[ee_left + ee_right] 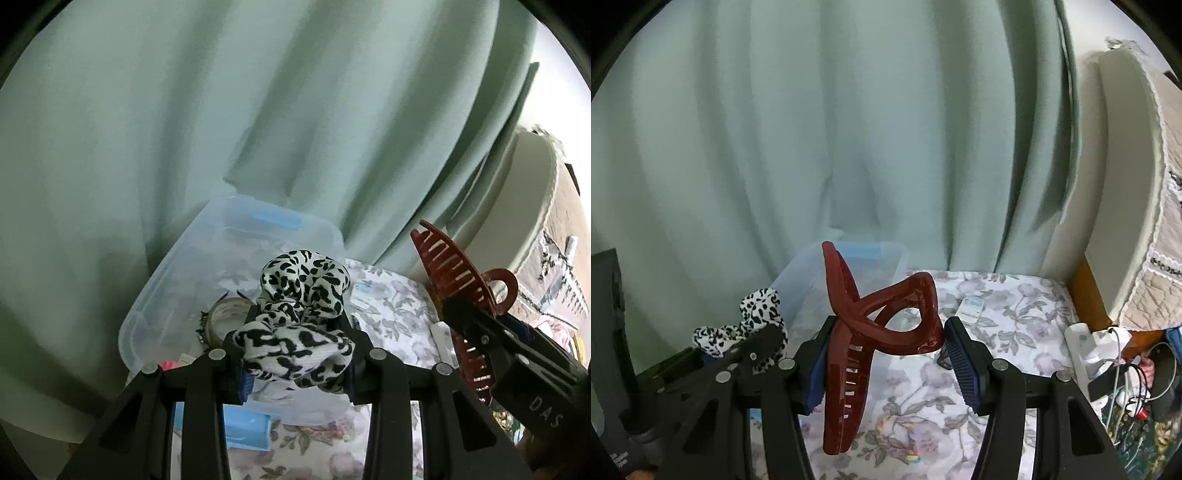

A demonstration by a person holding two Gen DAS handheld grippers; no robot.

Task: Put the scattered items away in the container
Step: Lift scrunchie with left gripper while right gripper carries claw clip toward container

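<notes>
A large dark red hair claw clip (849, 354) is gripped between the 2 pads of the right gripper (886, 354). Its long axis runs nearly upright in the right wrist view, from about 12 o'clock down to 6 o'clock, with the toothed edge facing right and its looped handles jutting toward 3 o'clock, where one handle meets the right blue ribbed pad (964, 363). The jaws stand about half open, clamped on the clip.

The left gripper (295, 325) is clenched on a black-and-white spotted fabric scrunchie (303, 295), which bunches up above and spills below its narrowly parted fingers. In the left wrist view the clip (456, 273) sits at 3 o'clock, its curved spine arching up toward 11 o'clock.

A clear plastic container (173, 291) with a blue latch lies just beyond both grippers, at about 11 o'clock of the scrunchie, on a floral-printed cloth (1015, 314). A roll of tape (225, 314) rests inside it. Pale green curtains (849, 129) hang behind. A white power strip (1082, 343) with cables sits at 3 o'clock.
</notes>
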